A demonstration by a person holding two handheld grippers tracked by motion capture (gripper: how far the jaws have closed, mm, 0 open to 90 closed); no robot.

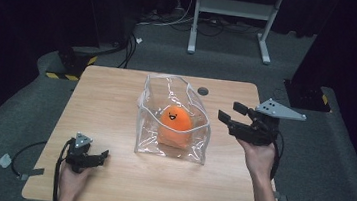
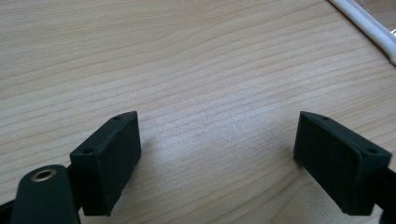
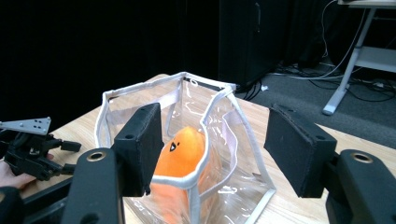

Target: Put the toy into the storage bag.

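The right gripper (image 1: 229, 113), released, hangs just beside the bag (image 1: 174, 117) holding the plush (image 1: 176, 123); the left gripper (image 1: 102, 155), released, rests on the counter (image 1: 116, 99).

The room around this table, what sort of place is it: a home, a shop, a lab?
Most likely a lab or recording studio. Black curtains enclose a lone wooden table, cables trail over grey carpet, and a white frame stands behind.

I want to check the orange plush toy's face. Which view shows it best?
The high view: the orange plush toy faces the camera inside the clear bag. The right gripper view shows it side-on, partly behind a jaw. The left gripper view shows tabletop.
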